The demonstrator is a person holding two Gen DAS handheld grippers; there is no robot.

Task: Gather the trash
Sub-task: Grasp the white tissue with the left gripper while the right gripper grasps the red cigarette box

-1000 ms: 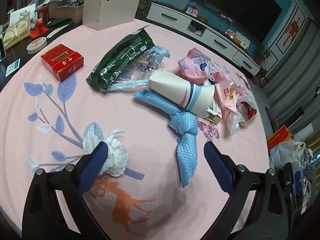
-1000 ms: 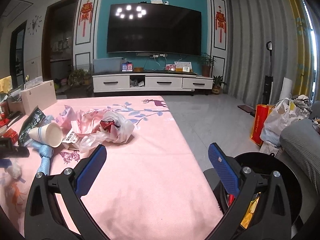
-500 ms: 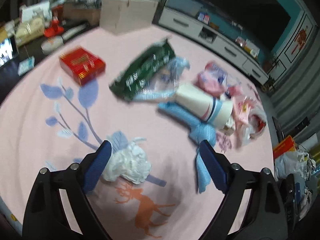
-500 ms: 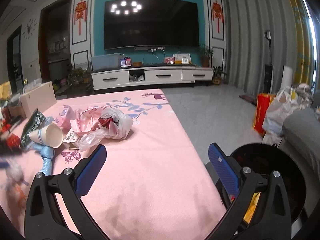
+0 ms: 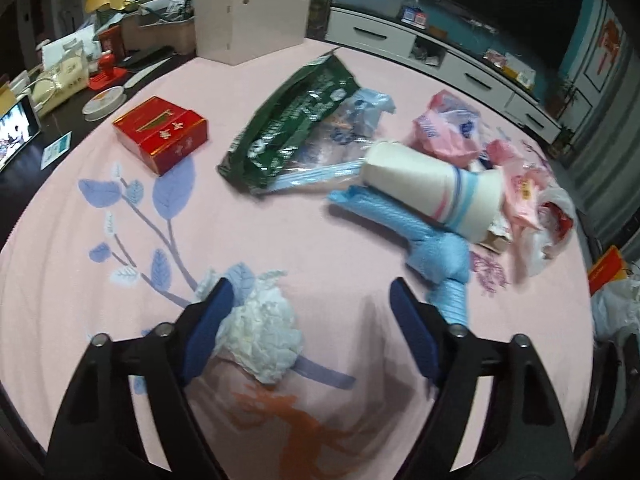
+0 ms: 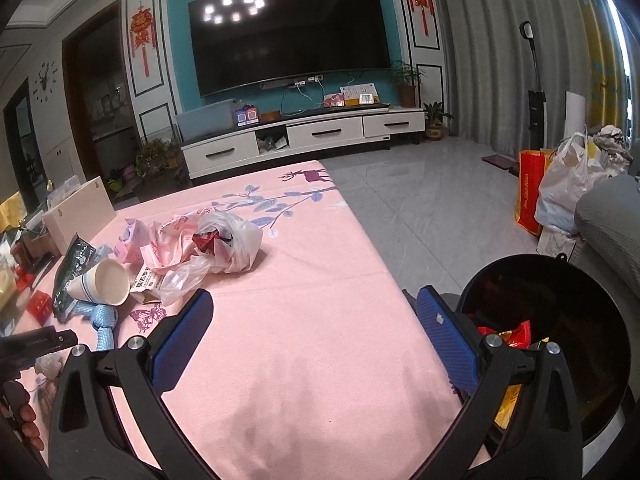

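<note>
A crumpled white tissue wad [image 5: 262, 338] lies on the pink desk [image 5: 280, 240], apparently touching one blue pad.

Changes since a second ago:

- My left gripper [image 5: 310, 312]: lower and nearer the crumpled white tissue [image 5: 262, 340]; jaws closing, narrower than before. The tissue, formerly at the left pad's outer edge, now lies between the pads, against the left one.
- My right gripper [image 6: 314, 322]: rolled slightly; the black trash bin [image 6: 560, 320] shows more fully beside its right finger.
</note>
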